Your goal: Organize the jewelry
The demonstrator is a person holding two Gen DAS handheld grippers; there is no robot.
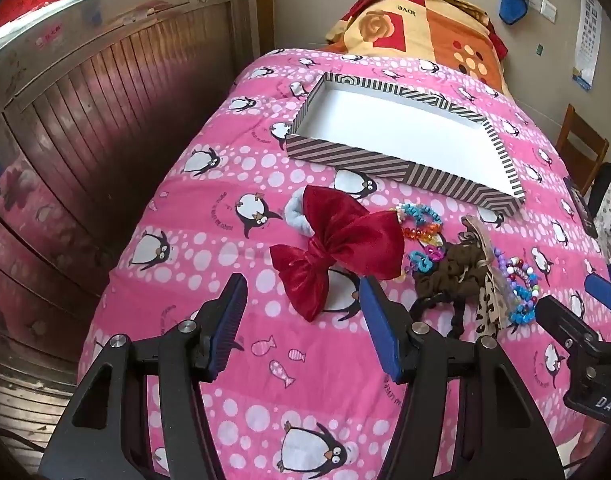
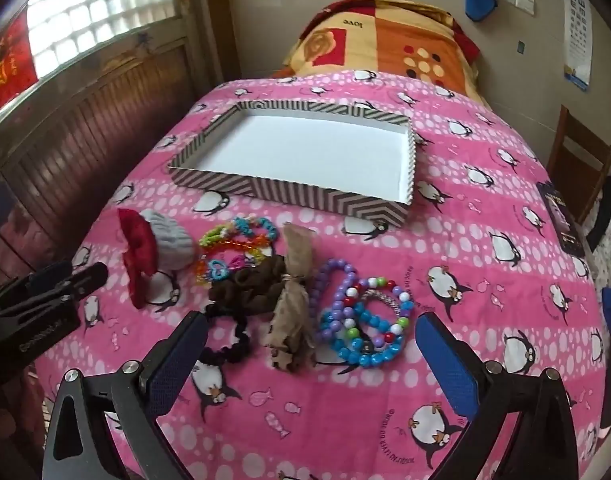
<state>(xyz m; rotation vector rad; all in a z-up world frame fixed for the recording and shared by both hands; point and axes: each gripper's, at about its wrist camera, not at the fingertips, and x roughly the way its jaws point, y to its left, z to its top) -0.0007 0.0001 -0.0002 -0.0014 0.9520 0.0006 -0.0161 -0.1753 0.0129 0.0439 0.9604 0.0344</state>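
Observation:
A striped shallow box (image 1: 457,184) (image 2: 209,178) with a white, empty inside lies on the pink penguin quilt. In front of it sits a heap of accessories: a red bow (image 1: 337,244) (image 2: 139,248), a grey scrunchie (image 2: 171,240), bright plastic chain bracelets (image 1: 419,220) (image 2: 233,240), a brown scrunchie with a leopard ribbon (image 1: 453,272) (image 2: 289,300), a black hair tie (image 2: 229,344) and bead bracelets (image 1: 521,292) (image 2: 361,320). My left gripper (image 1: 303,298) hovers open just short of the bow. My right gripper (image 2: 311,340) stands wide open before the ribbon and beads. Both hold nothing.
The bed's left edge drops toward a dark wooden panelled wall (image 1: 85,120). A patterned orange pillow (image 1: 425,28) (image 2: 389,36) lies beyond the box. A wooden chair (image 1: 581,152) (image 2: 581,160) stands at the right, and a dark booklet (image 2: 561,220) rests near the quilt's right edge.

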